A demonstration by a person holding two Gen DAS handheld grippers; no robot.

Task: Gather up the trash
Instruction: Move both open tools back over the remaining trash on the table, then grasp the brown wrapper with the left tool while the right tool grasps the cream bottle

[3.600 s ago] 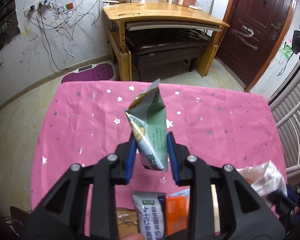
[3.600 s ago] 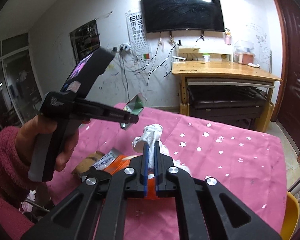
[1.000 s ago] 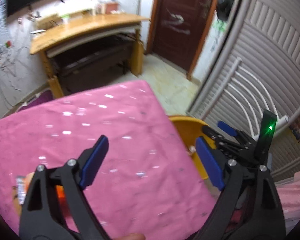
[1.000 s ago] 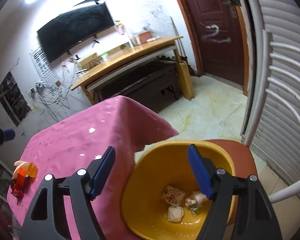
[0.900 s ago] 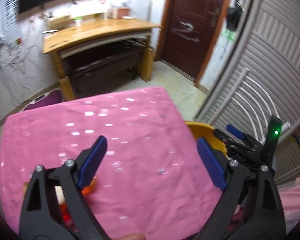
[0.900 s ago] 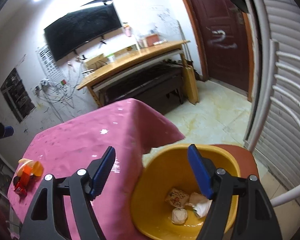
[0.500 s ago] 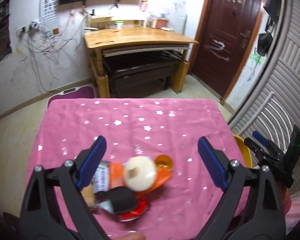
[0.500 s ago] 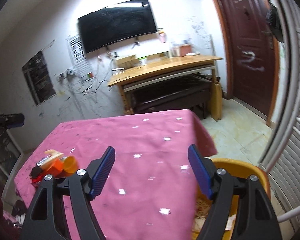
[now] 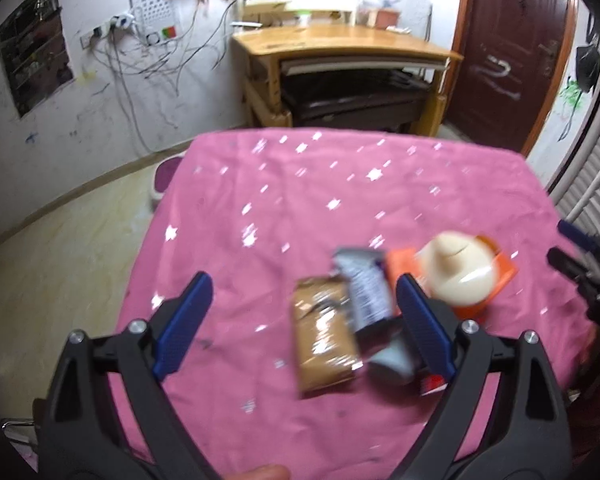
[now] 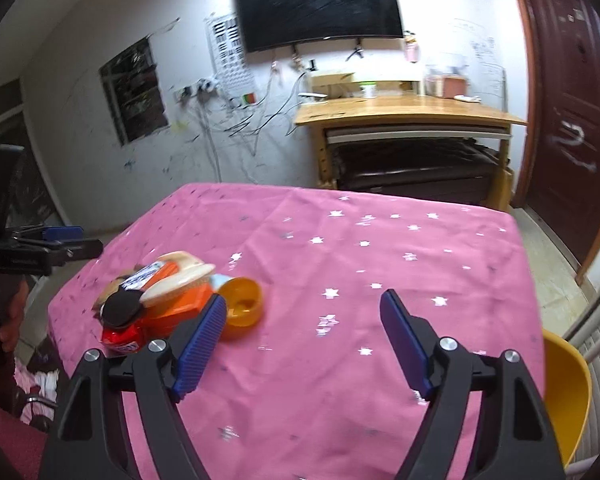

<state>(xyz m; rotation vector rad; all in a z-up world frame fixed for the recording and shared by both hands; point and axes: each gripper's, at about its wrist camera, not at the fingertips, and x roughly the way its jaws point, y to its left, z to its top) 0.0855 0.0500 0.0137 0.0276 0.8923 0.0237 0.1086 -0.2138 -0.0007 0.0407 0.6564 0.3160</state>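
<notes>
A pile of trash lies on the pink star-patterned tablecloth: a brown packet, a dark wrapper, an orange box and a cream lid. My left gripper is open and empty, hovering just left of the pile. In the right wrist view the pile sits at the left with an orange cup and a red can. My right gripper is open and empty above the cloth, right of the pile. The yellow bin is at the table's right edge.
A wooden desk with a dark bench under it stands beyond the table. A dark red door is at the right, a white radiator beside the table. The left gripper shows at the left edge of the right wrist view.
Both grippers let go of their trash at the yellow bin, then swung back left to the table. The left gripper has come down close to the pile.
</notes>
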